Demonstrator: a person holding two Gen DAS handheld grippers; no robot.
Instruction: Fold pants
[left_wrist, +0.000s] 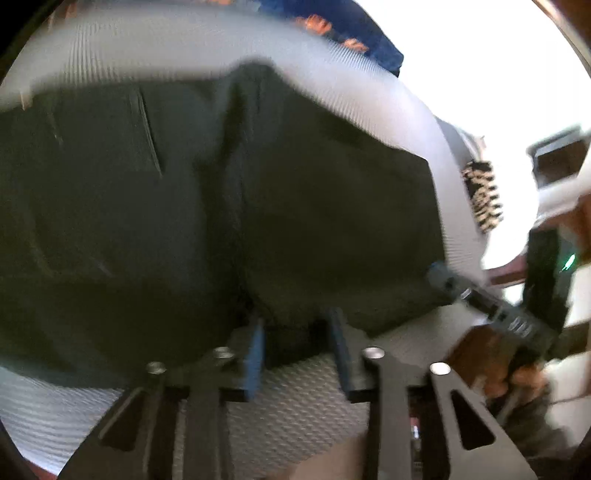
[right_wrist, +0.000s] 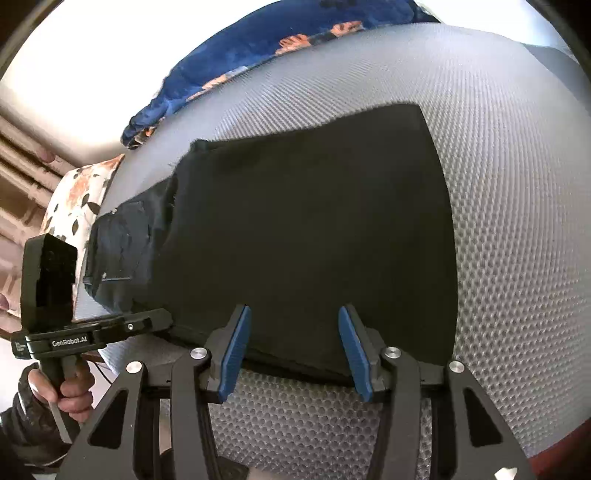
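Bare grey mattress (right_wrist: 517, 221) right of the pants (right_wrist: 295, 229) gave your right tool (right_wrist: 295, 350) open passage; blue blanket (right_wrist: 229, 62) and floral pillow (right_wrist: 81, 192) crowded the far left, beside your left tool (right_wrist: 92, 328).

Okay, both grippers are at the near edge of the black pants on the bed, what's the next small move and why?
Probably close both on the near edge. The left gripper and right gripper are open, fingers straddling the hem of the black pants, which lie flat on the grey mattress. Nothing is gripped yet, so no fold can start.
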